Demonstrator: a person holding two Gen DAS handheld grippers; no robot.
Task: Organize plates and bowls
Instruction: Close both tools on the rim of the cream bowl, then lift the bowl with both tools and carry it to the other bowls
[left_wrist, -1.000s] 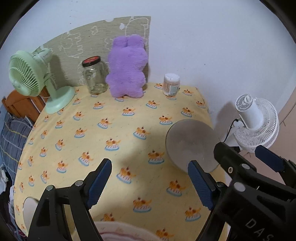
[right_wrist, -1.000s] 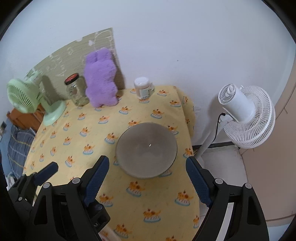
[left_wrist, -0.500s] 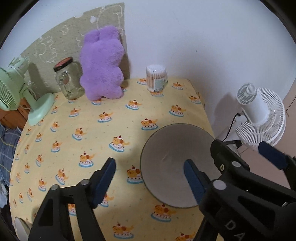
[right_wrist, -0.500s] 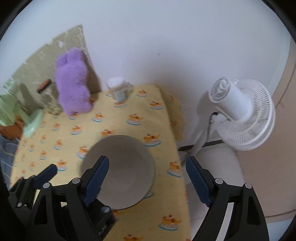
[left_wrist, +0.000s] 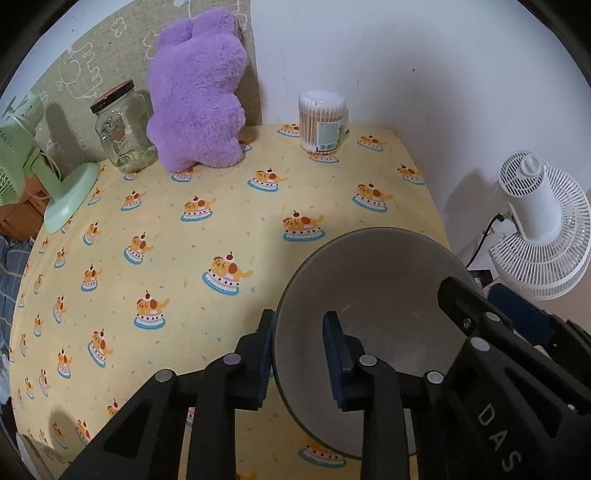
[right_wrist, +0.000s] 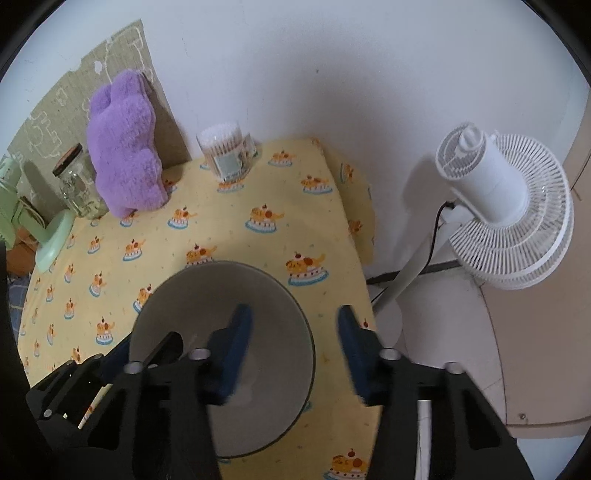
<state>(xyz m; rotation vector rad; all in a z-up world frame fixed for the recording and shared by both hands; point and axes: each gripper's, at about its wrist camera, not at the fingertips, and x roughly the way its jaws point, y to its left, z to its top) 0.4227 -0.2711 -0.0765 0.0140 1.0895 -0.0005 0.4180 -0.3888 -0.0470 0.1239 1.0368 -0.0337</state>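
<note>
At the table's (left_wrist: 155, 229) left rear stand a green fan (left_wrist: 22, 162), a glass jar (left_wrist: 122, 129), a purple plush toy (left_wrist: 199, 107) and a tub of cotton swabs (left_wrist: 323, 120). The grey bowl (left_wrist: 373, 280) sits near the right edge. The left gripper (left_wrist: 299, 354) has just been closing; its fingers pinch the bowl's left rim. The right gripper (right_wrist: 295, 350), also just closing, straddles the right rim, fingers spread, not touching.
</note>
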